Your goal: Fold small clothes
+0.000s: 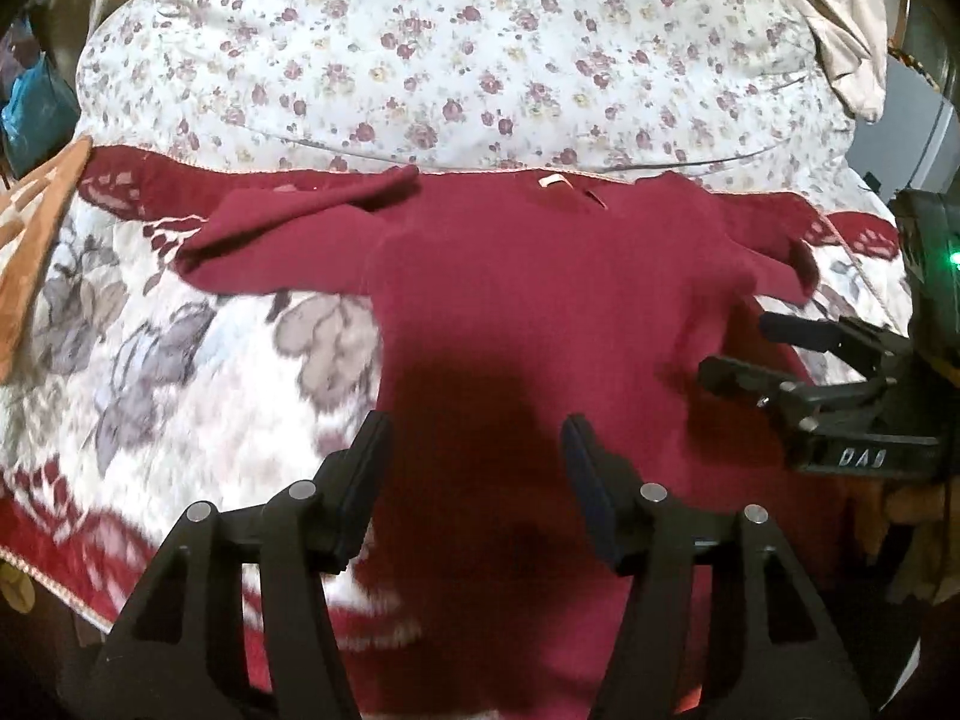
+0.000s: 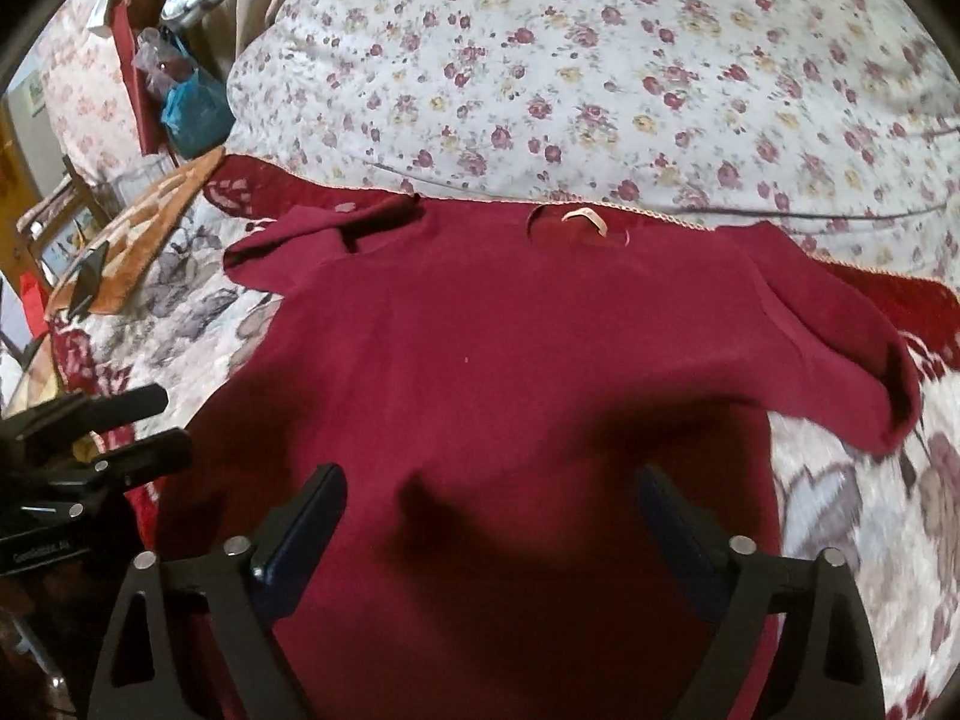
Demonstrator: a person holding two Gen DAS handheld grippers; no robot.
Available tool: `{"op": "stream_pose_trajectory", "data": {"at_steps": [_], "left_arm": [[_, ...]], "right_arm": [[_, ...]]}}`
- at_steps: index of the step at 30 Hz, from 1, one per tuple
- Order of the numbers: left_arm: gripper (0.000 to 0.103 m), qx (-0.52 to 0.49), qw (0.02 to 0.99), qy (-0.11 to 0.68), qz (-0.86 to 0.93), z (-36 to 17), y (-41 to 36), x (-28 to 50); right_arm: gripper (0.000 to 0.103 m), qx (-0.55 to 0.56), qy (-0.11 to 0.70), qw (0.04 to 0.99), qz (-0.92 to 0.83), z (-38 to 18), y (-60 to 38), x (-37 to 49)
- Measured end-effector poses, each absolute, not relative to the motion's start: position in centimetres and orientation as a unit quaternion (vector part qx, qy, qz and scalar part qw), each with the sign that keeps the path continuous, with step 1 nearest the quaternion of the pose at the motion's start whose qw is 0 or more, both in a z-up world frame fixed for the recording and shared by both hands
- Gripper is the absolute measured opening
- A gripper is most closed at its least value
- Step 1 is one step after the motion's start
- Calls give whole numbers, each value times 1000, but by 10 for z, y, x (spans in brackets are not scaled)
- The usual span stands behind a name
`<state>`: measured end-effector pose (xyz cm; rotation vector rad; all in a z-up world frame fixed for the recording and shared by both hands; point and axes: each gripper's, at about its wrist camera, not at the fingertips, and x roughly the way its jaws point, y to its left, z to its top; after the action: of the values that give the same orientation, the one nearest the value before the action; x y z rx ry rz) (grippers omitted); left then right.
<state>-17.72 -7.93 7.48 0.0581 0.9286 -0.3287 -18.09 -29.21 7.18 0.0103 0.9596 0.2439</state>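
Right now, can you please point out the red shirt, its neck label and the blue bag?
red shirt (image 2: 480,348): right wrist view, middle of the chest.
neck label (image 2: 585,217): right wrist view, pale strip inside the collar.
blue bag (image 2: 195,114): right wrist view, body of the bag beside the bed.

- The maroon top (image 2: 480,360) is laid flat on the floral blanket (image 1: 150,330), sleeves spread to both sides; open room is seen above its whole body.
- The left gripper (image 1: 474,438) is held with jaws apart above the lower body of the top, nothing between the fingers.
- The right gripper (image 2: 492,492) is likewise held spread above the cloth, its gap unblocked.
- The two grippers are near each other side by side; each is seen at the other's flank, so sideways room between them is narrowed.
- Beyond the collar, passage is bounded by the raised flowered quilt (image 2: 600,60).
- On the left, an orange mat (image 2: 144,240) and a blue bag (image 2: 192,114) are found at the blanket's edge.
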Motion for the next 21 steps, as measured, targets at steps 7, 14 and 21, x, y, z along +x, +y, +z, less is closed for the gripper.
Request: {"op": "stream_pose_trajectory", "data": {"at_steps": [7, 14, 21], "left_arm": [[59, 34, 881, 449, -143, 61, -89, -142], [59, 15, 868, 481, -122, 30, -79, -121], [59, 7, 871, 477, -119, 25, -73, -121]], "right_arm": [[83, 9, 478, 873, 95, 49, -288, -152], [86, -38, 491, 866, 86, 26, -277, -150], [96, -36, 495, 862, 101, 22, -275, -148]]}}
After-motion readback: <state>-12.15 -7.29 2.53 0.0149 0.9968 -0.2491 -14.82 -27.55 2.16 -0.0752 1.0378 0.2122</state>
